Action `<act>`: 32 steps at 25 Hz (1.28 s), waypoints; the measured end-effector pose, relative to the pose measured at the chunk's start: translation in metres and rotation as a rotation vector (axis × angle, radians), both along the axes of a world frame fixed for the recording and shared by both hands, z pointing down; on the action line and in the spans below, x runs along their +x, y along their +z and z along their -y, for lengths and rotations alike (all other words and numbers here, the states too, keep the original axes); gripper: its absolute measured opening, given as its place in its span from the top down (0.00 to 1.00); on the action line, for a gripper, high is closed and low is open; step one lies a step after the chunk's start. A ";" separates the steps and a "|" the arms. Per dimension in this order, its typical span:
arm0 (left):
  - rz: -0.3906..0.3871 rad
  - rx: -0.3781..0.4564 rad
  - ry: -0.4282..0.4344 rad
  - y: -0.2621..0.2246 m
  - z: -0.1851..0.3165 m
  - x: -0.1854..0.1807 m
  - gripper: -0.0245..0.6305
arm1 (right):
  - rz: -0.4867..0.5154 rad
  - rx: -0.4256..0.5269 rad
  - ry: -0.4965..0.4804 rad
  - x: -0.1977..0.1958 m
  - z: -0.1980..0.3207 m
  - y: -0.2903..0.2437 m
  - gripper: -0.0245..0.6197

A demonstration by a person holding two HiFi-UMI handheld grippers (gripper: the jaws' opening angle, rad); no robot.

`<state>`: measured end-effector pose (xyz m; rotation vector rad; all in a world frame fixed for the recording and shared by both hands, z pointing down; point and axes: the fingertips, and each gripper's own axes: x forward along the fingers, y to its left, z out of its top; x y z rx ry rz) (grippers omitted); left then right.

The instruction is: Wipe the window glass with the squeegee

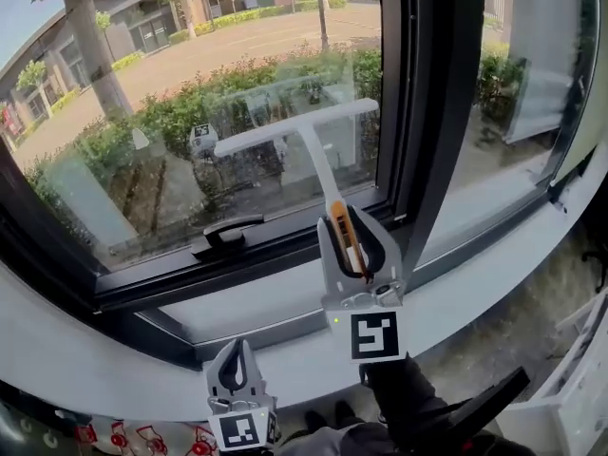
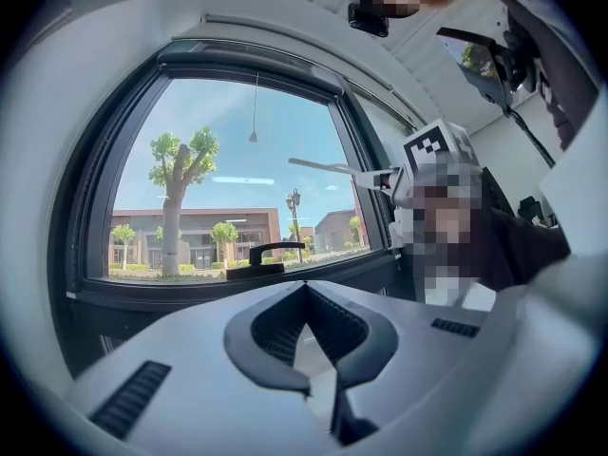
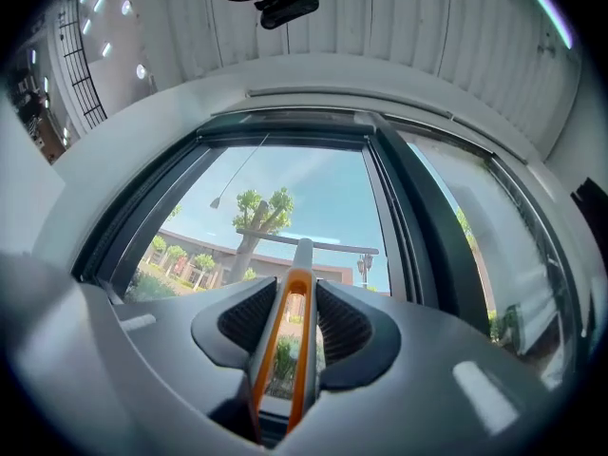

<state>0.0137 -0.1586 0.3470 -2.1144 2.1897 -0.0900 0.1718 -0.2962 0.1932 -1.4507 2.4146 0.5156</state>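
The right tool [image 1: 348, 221] is clamped on the squeegee [image 1: 318, 164], its jaws closed narrow around the orange-and-grey handle near its lower end. That low grip looks chosen for reach, since it leaves the whole white neck free to carry the blade up the pane. The blade sits across the lower right part of the window glass [image 1: 171, 84], slightly tilted with its right end higher. It is at the glass or just off it (I can't call contact from here). It lies above and to the right of the black window handle [image 1: 226, 236], well clear of it.

The right arm stretches forward and up over the white sill [image 1: 285, 307], with the tool pointing at the pane and in line with the handle, so a push or pull would go straight down the shaft.

The left tool [image 1: 235, 348] hangs low and close to the body, below the sill. Its jaw tips are together with nothing between them. It aims loosely toward the window but takes no part, which looks like a way of staying out of the blade's path. My read is that a stroke is being set up or is mid-pass on this pane.
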 end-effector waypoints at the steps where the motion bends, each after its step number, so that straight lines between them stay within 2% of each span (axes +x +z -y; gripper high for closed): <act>1: -0.006 0.006 -0.005 -0.001 0.000 -0.001 0.96 | 0.005 0.024 -0.002 -0.001 -0.001 -0.014 0.76; 7: -0.023 0.056 -0.020 -0.020 -0.002 -0.026 0.96 | 0.018 0.125 -0.008 -0.030 -0.002 -0.088 0.76; 12: -0.012 0.098 -0.054 -0.037 -0.013 -0.063 0.96 | 0.048 0.201 -0.014 -0.064 -0.008 -0.134 0.76; 19: -0.009 0.087 -0.068 -0.024 -0.017 -0.104 0.96 | 0.065 0.201 -0.005 -0.098 0.008 -0.137 0.76; 32: -0.005 0.067 -0.090 -0.029 -0.027 -0.112 0.96 | 0.058 0.169 0.039 -0.107 0.030 -0.137 0.76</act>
